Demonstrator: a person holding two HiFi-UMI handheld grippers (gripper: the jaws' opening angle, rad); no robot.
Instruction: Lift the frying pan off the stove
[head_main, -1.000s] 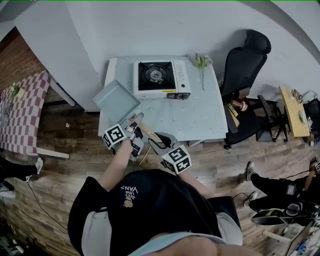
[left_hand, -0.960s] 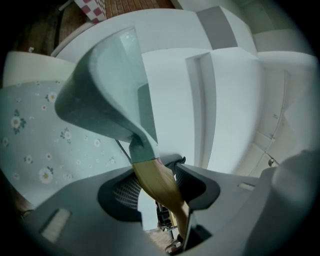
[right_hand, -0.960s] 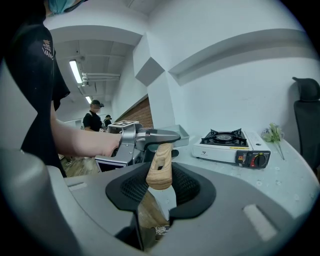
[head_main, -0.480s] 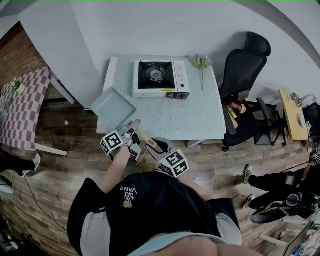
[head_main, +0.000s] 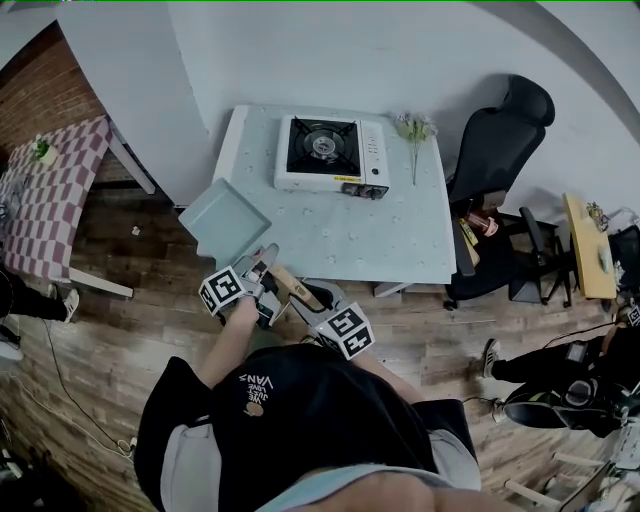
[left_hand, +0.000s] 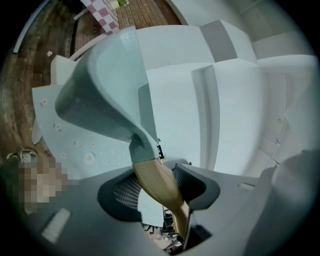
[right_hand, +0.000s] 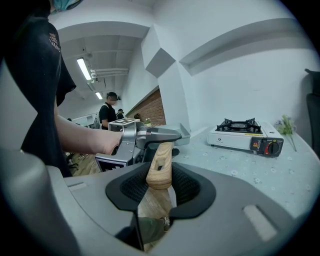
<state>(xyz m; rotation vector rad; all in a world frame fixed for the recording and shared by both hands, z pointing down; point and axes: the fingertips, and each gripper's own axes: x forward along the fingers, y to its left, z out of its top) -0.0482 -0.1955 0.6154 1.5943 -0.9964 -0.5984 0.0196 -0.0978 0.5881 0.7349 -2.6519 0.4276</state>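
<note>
- Pan: square, pale teal, wooden handle. It is off the stove, held in the air at the table's 8 o'clock corner, tilted. The handle runs from the pan toward 4 o'clock, to the person.
- Left gripper: jaws clamped on the handle just behind the pan body. Its marker cube sits at 8 o'clock of the handle in the head view.
- Right gripper: jaws clamped on the handle's free end, just behind the left gripper.
- Stove: white single-burner, bare, at 12 o'clock on the table and well apart from the pan.
- Table: pale with a small flower print.
- Flowers: at 3 o'clock of the stove.
- Chair: black, at 3 o'clock of the table.
- Checked table: at 9 o'clock, on the wooden floor.
</note>
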